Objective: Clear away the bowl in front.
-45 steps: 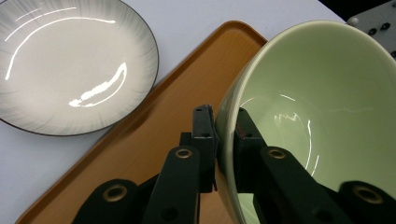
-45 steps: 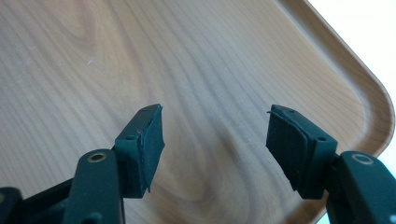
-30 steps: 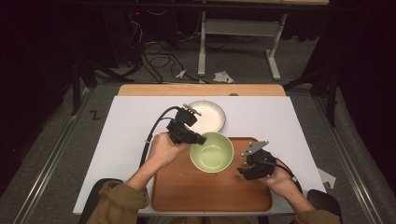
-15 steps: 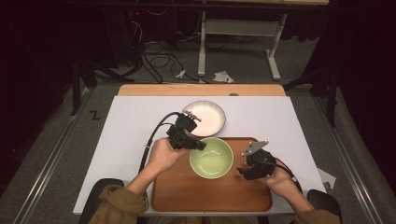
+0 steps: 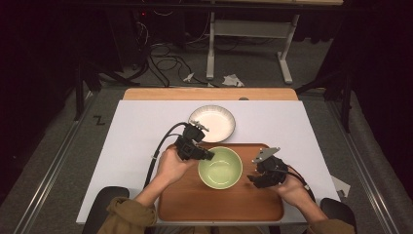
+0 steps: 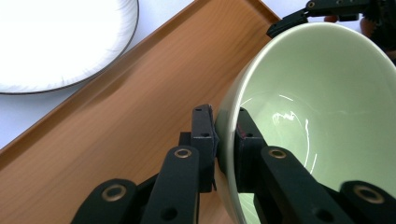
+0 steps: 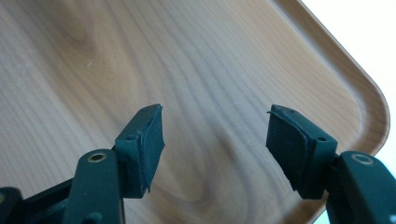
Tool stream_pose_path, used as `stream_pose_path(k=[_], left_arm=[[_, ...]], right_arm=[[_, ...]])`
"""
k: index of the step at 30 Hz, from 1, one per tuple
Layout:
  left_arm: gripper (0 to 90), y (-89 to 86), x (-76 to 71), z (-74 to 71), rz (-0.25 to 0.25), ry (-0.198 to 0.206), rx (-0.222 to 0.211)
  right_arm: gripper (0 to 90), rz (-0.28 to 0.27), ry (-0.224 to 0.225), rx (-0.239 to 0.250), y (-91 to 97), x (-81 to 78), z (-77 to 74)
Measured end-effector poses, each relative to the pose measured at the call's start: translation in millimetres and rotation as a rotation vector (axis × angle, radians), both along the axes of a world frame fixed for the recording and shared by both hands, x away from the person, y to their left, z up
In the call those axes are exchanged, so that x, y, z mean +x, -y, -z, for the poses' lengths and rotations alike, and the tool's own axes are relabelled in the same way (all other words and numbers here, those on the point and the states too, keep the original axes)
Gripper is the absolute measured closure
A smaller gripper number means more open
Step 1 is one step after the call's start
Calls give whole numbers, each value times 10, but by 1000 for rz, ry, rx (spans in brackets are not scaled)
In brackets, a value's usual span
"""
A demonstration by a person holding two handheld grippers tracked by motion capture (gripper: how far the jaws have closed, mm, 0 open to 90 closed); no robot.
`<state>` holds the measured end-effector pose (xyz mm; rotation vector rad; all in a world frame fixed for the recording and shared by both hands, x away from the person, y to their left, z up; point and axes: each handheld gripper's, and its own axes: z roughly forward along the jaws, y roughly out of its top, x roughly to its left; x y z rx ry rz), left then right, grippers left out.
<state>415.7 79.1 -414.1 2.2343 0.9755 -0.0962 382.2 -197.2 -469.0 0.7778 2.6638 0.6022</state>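
One pale green ceramic bowl (image 5: 220, 167) on one wooden tray (image 5: 195, 202); one white plate (image 5: 212, 123) near the bench's far edge. Left gripper (image 6: 226, 140) fingers clamp the bowl's rim; right gripper (image 7: 215, 144) fingers stand apart. No legible writing.

Table (image 5: 136, 146) (white-topped): tray (image 5: 219, 202), plate (image 5: 212, 122)

The left gripper (image 5: 208, 157), clamped on the rim of the pale green ceramic bowl (image 5: 220, 167), now sits a little lower and nearer the person than a second ago, after drifting toward the white round plate (image 5: 212, 122) half a second back. The cable behind the gripper loops slightly differently. In the left gripper view the bowl (image 6: 317, 116) tilts beside the jaws, one pad inside the rim and one outside, above the brown wooden tray (image 6: 116, 121).
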Motion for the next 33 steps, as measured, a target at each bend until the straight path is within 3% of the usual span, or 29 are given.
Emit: stream_pose_path(k=[11,24,29,33], left_arm=[[821,-1,47,179,-23,-29,29],[819,120,117,350,-20,-52,79],[817,96,155,436,-33,-86,67],[817,78,161,470,-46,-89,68]], right_arm=[[368,-4,1,-4,0,2,1],[368,-4,0,-3,1,2,2],[368,-3,-2,-4,-1,3,2],[368,-7,-2,-9,1,4,3]])
